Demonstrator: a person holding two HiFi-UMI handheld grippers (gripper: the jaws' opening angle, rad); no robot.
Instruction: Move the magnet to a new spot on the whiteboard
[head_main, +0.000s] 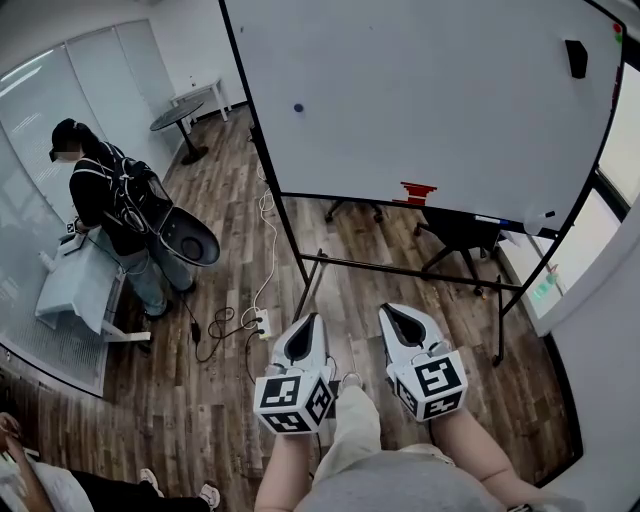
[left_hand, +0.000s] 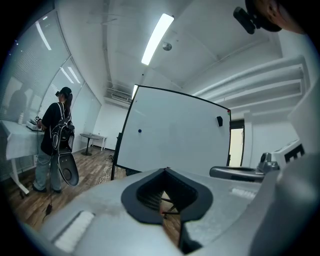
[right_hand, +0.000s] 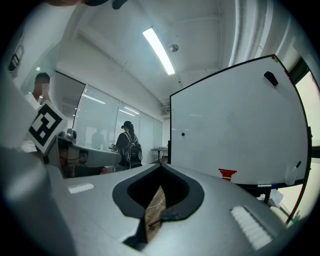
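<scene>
The magnet (head_main: 298, 107), a small dark blue dot, sits on the left part of the whiteboard (head_main: 430, 100), above mid-height, with bare white all around it. A black eraser (head_main: 576, 58) clings near the top right corner and a red mark (head_main: 418, 192) lies low near the bottom edge.

Both grippers hang low in front of the person, well apart from the board. The left gripper (head_main: 314, 319) has its jaws pressed together on nothing, and so does the right gripper (head_main: 386, 310).

The step in hand looks like the approach. The left gripper is probably the better choice, as it is on the magnet's side. Its jaws should spread before arrival, meet the board squarely and pinch the magnet by its rim. The board stands on a stand (head_main: 400, 270), so a gentle slide may suit better than a hard tug.
</scene>
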